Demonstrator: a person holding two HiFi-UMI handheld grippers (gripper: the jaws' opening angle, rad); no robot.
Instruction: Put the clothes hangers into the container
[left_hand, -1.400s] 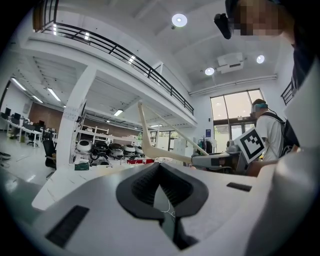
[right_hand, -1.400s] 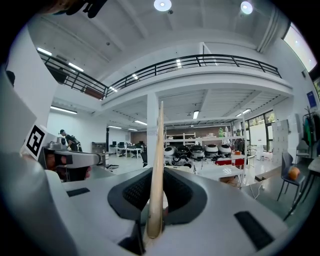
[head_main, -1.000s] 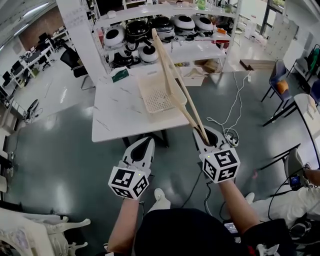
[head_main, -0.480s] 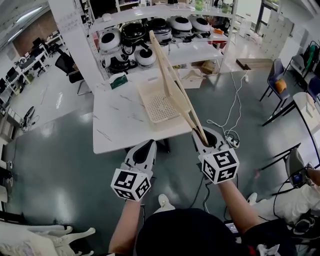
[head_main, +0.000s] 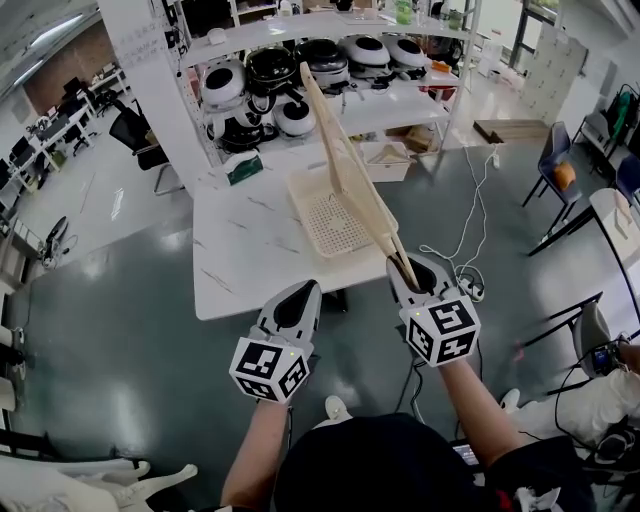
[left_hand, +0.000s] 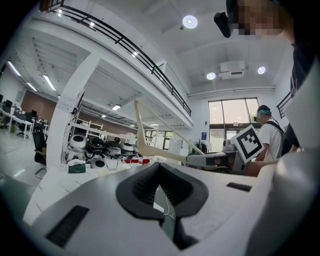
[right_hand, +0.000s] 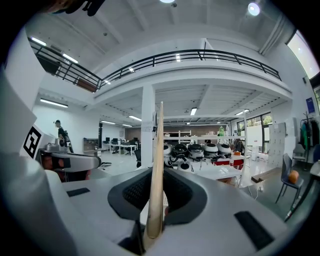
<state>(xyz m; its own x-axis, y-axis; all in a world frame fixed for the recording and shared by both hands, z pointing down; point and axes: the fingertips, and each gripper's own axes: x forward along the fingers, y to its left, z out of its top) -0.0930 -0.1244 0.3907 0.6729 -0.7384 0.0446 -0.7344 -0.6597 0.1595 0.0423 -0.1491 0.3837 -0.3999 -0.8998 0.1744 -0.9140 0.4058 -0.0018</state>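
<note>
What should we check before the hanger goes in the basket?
1. Hanger held firmly: the right gripper is shut on the wooden hanger. Ok.
2. Basket sits on the table with its open top up. Ok.
3. Room in the basket: the part that shows is empty, and the hanger hides the rest. Ok.
4. Hanger lined up over the basket: it points up and forward. Cannot tell.
5. Left gripper out of the way: shut, empty, beside the right one. Ok.
</note>
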